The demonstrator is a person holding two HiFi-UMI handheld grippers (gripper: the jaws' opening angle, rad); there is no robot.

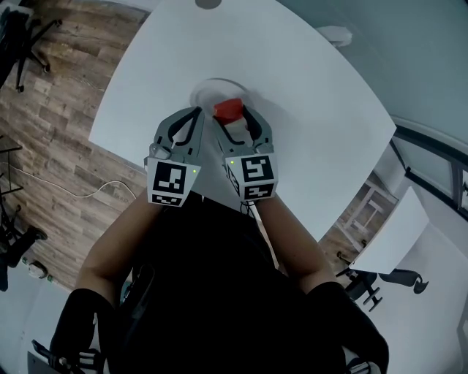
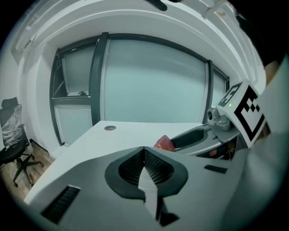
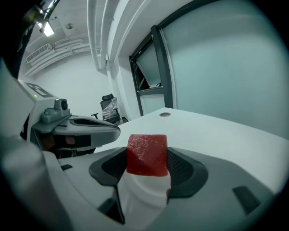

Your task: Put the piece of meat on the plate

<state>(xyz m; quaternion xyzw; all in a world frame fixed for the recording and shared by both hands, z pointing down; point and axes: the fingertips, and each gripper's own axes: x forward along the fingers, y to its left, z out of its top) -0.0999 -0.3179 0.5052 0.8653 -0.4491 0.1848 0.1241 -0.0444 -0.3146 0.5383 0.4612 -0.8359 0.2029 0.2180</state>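
The piece of meat (image 1: pixel 227 109) is a red cube held in my right gripper (image 1: pixel 232 112), which is shut on it. It hangs over the white plate (image 1: pixel 207 90) near the table's middle, and the grippers hide much of that plate. In the right gripper view the meat (image 3: pixel 146 154) sits between the dark pads, with the white plate (image 3: pixel 145 191) showing just beneath it. My left gripper (image 1: pixel 196 114) is close beside on the left, shut and empty. In the left gripper view, that gripper's (image 2: pixel 144 151) jaws meet, and the meat (image 2: pixel 165 143) peeks out beyond them.
The white table (image 1: pixel 314 109) curves away, with a round grommet (image 1: pixel 208 3) at its far edge. Its left edge drops to a wood floor (image 1: pixel 66 124) with an office chair (image 1: pixel 25 36) and a cable. A small white object (image 1: pixel 335 34) lies at the far right.
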